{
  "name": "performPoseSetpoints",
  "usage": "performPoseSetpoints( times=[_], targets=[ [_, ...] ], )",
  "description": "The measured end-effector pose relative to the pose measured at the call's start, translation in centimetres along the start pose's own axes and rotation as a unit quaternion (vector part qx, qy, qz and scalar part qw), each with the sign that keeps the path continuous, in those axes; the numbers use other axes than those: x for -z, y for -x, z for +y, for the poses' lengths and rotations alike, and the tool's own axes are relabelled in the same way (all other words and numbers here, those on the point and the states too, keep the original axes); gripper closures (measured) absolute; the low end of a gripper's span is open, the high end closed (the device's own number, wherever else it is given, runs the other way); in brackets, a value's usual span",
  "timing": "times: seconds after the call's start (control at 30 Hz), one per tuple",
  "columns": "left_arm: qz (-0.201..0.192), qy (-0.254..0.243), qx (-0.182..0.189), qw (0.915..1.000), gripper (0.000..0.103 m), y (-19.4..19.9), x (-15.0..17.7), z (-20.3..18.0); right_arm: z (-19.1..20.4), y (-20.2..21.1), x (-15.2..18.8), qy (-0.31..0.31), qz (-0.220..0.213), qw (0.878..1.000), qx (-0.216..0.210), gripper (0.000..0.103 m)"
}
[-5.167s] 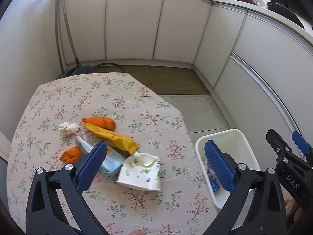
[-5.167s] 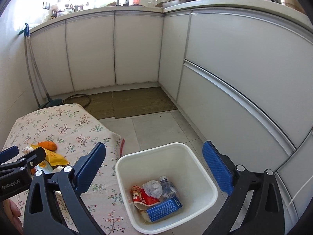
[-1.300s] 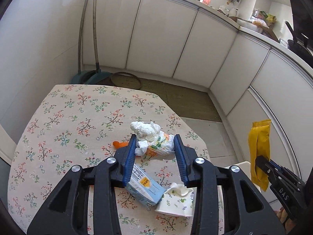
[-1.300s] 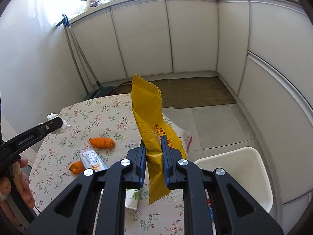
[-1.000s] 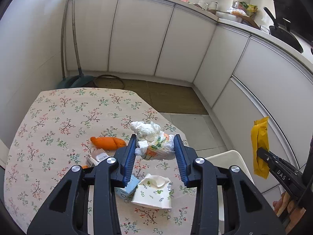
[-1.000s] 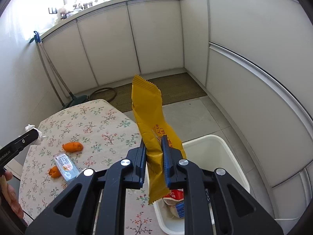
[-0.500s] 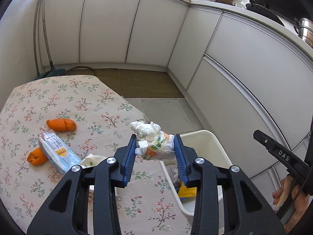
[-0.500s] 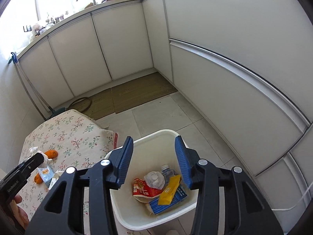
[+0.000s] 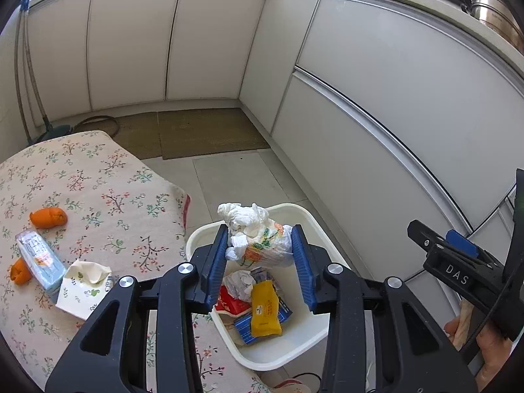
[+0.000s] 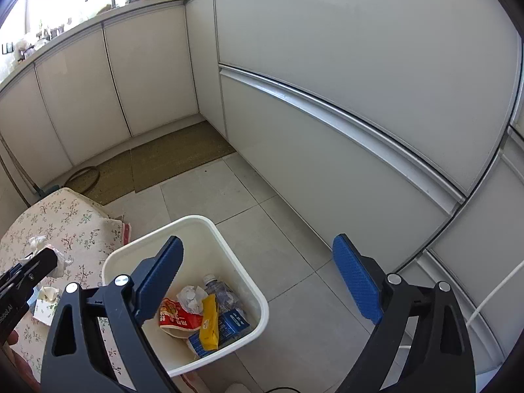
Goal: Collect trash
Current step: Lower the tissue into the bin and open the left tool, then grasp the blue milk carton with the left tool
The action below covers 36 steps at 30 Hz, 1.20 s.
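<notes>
- Right gripper (image 10: 258, 275): jaws have just been opening and now stand spread wide with nothing between them, poised over the white bin (image 10: 229, 245). A second ago they pinched the yellow snack wrapper (image 10: 209, 319); it now lies inside the bin on a red packet and a blue carton.
- Left gripper (image 9: 260, 258): clenched on a crumpled white wad with printed wrapper (image 9: 258, 239), now carried above the bin's near-left rim (image 9: 203, 234) instead of over the table.
- Floral-cloth table (image 9: 98, 180), left of the bin: two orange peel pieces (image 9: 48, 217), a pale blue packet (image 9: 39, 258) and a white torn carton (image 9: 85, 283) remain.
- Task standing: one more item binned; the wad looks ready for release next; table pieces still to gather.
</notes>
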State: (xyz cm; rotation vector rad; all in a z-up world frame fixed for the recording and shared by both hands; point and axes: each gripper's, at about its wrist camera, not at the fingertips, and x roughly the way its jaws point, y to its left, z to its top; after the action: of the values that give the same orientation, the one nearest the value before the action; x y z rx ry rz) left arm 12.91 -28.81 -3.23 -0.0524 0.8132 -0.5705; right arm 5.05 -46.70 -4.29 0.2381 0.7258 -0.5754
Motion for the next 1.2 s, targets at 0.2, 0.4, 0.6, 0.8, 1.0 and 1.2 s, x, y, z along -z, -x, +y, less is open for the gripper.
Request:
performPoseSetpoints(
  times=[0.2,0.4,0.6,0.8,1.0,1.2],
  targets=[
    [0.020,-0.014,0.004,0.9997,0.064,-1.6,-0.2,-1.4,-0.9,-0.3,0.1,0.005,0.007,1.000,0.015,0.013],
    [0.027,-0.018,-0.001,0.9995,0.044,-2.2,-0.3,-1.6,-0.6,-0.5,0.2,0.010,0.012,1.000,0.012,0.012],
    [0.023,-0.013,-0.017,0.9995,0.028,-1.9,-0.2,-1.0,-0.1,-0.4,0.2,0.019,0.010,1.000,0.011,0.012],
    [0.018,-0.006,-0.038,0.9991,0.017,-1.1,-0.2,0.3,1.0,-0.3,0.3,0.030,0.010,0.999,0.004,0.012],
    [0.016,0.008,-0.057,0.9982,0.014,0.0,-0.1,2.5,3.9,0.1,0.5,0.061,0.002,0.998,-0.014,0.008],
    [0.013,0.013,-0.080,0.9966,0.013,1.2,-0.2,5.1,6.8,0.4,0.7,0.089,-0.002,0.996,-0.027,0.007]
  ],
)
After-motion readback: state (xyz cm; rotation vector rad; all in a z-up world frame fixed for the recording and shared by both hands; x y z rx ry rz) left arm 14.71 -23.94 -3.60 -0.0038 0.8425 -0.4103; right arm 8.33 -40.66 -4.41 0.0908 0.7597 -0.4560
